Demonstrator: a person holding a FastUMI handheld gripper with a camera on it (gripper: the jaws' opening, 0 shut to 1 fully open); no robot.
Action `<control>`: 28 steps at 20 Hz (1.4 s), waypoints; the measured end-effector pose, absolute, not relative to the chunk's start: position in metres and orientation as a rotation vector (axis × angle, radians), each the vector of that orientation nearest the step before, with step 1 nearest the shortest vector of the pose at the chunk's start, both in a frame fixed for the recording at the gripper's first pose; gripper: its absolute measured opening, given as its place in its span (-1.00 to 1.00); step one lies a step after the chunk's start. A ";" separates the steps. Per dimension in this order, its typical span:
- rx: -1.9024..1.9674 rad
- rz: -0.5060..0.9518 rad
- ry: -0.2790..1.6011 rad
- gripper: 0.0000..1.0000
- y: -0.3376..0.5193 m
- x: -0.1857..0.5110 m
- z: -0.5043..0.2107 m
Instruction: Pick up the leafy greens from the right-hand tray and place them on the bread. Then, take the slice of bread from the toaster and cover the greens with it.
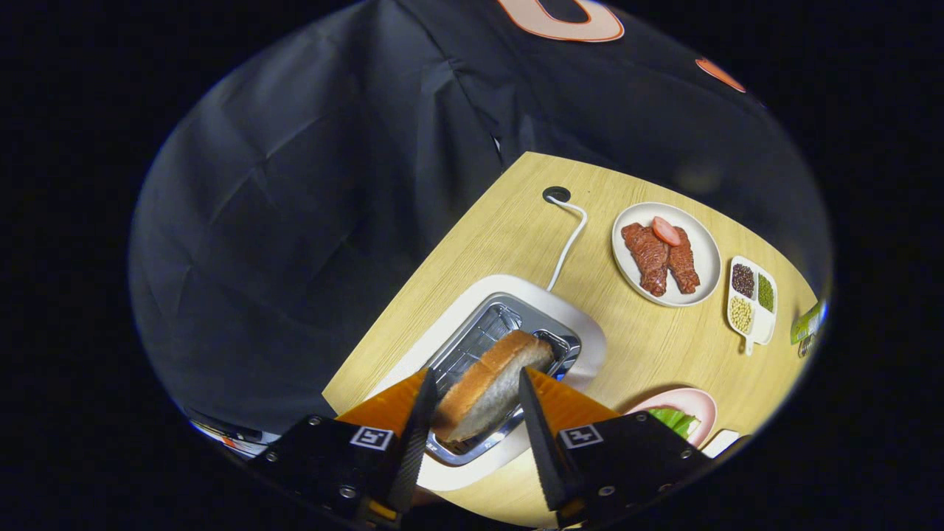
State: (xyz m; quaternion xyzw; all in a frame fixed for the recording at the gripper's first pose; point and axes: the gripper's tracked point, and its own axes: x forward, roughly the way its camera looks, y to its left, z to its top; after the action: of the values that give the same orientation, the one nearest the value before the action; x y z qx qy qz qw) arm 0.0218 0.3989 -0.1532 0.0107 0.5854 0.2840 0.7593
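The black two-finger gripper (pixel 472 420) clamps the golden-crusted soft bread slice (pixel 487 387) above the white chrome-topped toaster (pixel 509 313); likely light and squashy, best held by its crust

Two-finger black tool (pixel 472 424): serrated black fingers (pixel 413 435) backed by orange wedges, silver screws, white square markers on each block.

Wooden table (pixel 649 346): toaster (pixel 509 324), meat plate (pixel 704 254), bean dish (pixel 752 324), pink plate (pixel 697 402).
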 end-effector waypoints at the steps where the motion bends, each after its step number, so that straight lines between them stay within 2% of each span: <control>1: 0.024 0.598 1.269 0.16 0.395 0.023 -0.151; 3: 0.031 0.568 1.265 -0.18 0.386 0.023 -0.147; 4: 0.043 0.552 1.256 -0.46 0.381 0.025 -0.145; 6: 0.094 0.567 1.254 -0.66 0.379 0.023 -0.139; 15: 0.287 0.592 1.118 -0.72 0.347 0.023 -0.094; 21: 0.359 0.680 1.030 -0.72 0.332 -0.001 -0.054; 28: 0.427 0.703 0.979 -0.72 0.288 -0.020 -0.058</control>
State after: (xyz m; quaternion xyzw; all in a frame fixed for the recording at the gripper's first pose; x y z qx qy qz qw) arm -0.0195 0.2876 -0.0583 0.1994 0.4570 0.3281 0.8023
